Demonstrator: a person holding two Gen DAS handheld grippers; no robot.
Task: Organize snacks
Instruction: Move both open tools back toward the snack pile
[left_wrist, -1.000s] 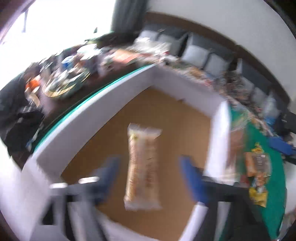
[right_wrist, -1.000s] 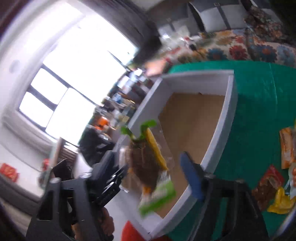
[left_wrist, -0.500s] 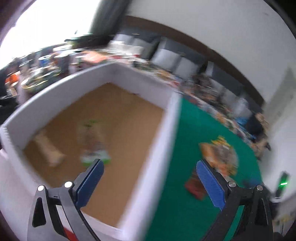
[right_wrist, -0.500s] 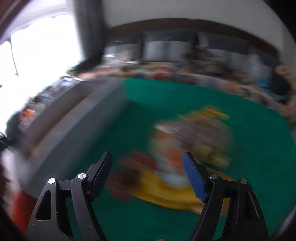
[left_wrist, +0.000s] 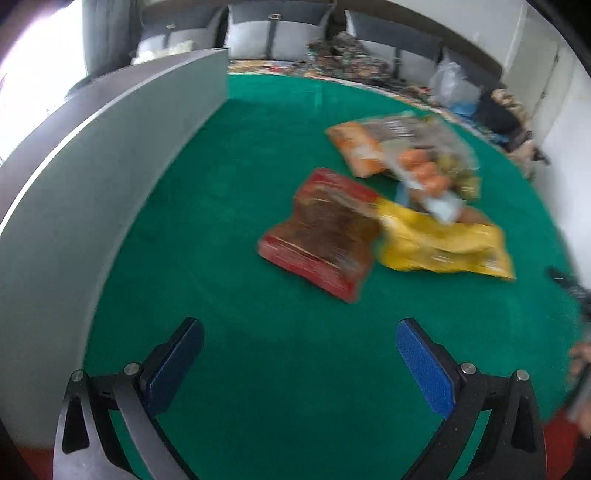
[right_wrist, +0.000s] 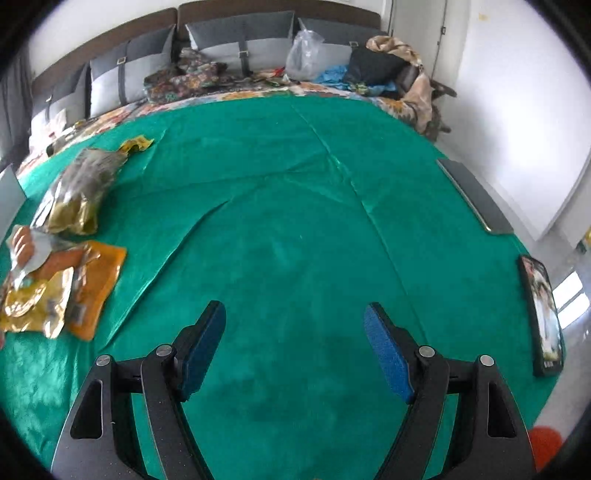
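Green cloth (right_wrist: 295, 221) now beneath both empty hand-held grippers, left (left_wrist: 299, 354) opening, right (right_wrist: 295, 343) wide, packets released.

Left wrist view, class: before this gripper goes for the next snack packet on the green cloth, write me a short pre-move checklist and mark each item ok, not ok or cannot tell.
1. Left gripper jaws empty, opening wide: ok.
2. Red packet ahead of the jaws, nearest snack: ok.
3. Red packet free of the pile: not ok, the yellow packet meets its right edge.
4. Green cloth bare between jaws and packet: ok.
5. White box wall clear of the path, standing to the left: ok.
6. Right gripper empty, over bare cloth: ok.
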